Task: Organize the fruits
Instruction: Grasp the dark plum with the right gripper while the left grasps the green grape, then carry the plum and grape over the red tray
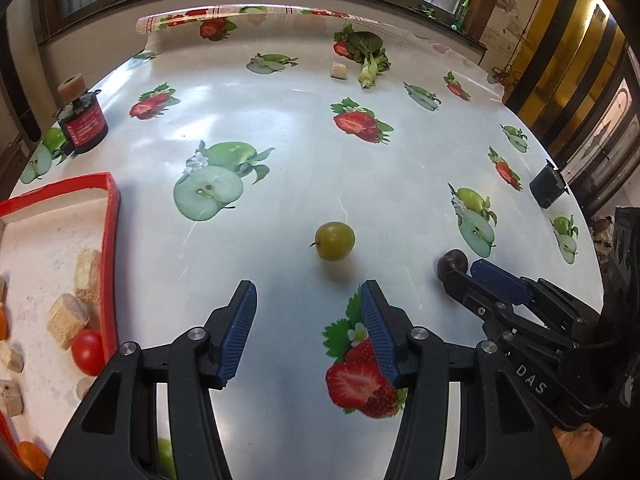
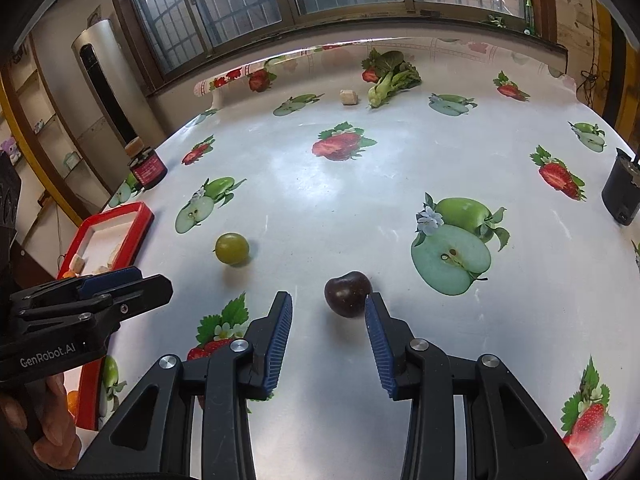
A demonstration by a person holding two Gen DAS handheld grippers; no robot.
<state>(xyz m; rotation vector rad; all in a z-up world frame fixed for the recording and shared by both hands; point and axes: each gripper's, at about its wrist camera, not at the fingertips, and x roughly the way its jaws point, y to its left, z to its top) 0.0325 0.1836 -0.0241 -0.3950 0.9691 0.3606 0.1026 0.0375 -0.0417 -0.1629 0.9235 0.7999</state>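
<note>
My left tongs hang over the bench with their blue pads spread apart and nothing between them. The green plum sits on the fruit-print cloth just ahead of them, apart from both pads. My right tongs are also released: the dark plum lies on the bench at their tips, its side just beside the right-hand pad, though I cannot tell whether they touch; the other pad stands clear of it. The two plums are near each other, the green one further toward the red tray. That tray rests at the left edge of the bench and holds a red tomato, pale cork-like blocks and some orange pieces. At the far side lie a leafy green vegetable and a small pale cube, near each other. A red-labelled jar stands at the left edge, a black container at the right.
</note>
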